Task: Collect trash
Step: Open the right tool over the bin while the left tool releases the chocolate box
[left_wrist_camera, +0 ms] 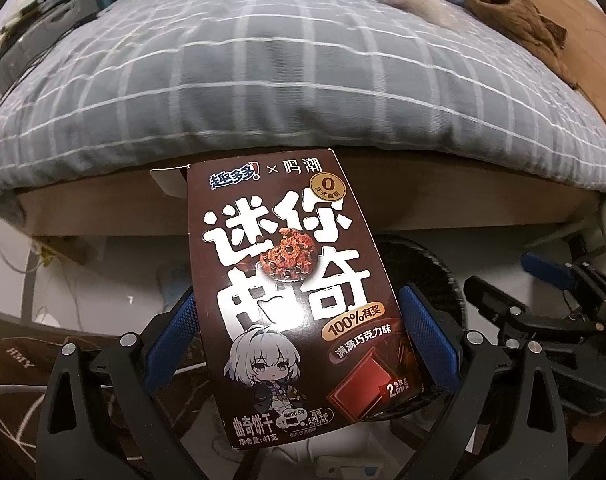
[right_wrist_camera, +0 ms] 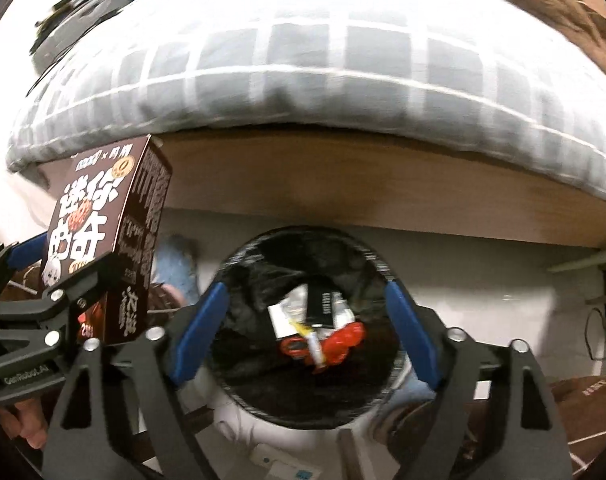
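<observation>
One cookie box sits clamped in the left gripper; right gripper jaws gape empty over one bin.

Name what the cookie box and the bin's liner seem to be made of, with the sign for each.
Cookie box: thin printed cardboard, slightly glossy; crisp folded edges and a pale flap at the top.
Bin liner: probably thin black plastic film; shiny crinkles around the rim.

brown cookie box; grey checked quilt; black bin
</observation>
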### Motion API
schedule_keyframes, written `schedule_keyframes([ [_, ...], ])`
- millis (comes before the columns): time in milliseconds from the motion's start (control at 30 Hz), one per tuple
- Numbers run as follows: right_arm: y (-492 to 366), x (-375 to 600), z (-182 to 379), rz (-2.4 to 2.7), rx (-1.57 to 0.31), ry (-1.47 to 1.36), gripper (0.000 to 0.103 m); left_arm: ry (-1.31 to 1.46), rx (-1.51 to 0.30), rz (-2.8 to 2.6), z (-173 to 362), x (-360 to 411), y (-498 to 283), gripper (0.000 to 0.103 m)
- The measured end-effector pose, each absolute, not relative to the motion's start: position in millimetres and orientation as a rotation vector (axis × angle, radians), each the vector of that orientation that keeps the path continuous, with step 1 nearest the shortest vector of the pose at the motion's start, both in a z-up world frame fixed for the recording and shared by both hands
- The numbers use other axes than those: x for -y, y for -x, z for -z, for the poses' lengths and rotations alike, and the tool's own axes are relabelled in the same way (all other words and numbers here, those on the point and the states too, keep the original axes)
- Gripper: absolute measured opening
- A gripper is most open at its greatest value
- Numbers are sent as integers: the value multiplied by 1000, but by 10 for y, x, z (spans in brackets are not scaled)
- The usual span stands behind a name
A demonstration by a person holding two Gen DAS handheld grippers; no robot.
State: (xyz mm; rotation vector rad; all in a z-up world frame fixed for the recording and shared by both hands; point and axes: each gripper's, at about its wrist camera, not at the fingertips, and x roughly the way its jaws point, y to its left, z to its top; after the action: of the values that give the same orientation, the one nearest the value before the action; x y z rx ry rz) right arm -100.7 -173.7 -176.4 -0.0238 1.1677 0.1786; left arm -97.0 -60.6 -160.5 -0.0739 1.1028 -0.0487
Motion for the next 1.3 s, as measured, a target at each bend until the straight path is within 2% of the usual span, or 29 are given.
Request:
schedule_keyframes([
  [167,1042,2161,1697,-77,-1138,-3,92,32,-1107,124,1549,854,1018,95],
  [367,1099,2604,1656,10,-1112,9,95,4,-1128,174,1555,843,1051,95],
  [733,1097,2985,1833,93,-1142,-18,95,-2,-1181,214,1708,990,1001,97],
  [1100,1040,2839,1925,59,-1165,-26,95,-3,-1208,162,1994,756,883,97],
  [1300,1043,2813,1893,55,-1151,-31,95,-6,-1191,147,1883,739,897,97],
])
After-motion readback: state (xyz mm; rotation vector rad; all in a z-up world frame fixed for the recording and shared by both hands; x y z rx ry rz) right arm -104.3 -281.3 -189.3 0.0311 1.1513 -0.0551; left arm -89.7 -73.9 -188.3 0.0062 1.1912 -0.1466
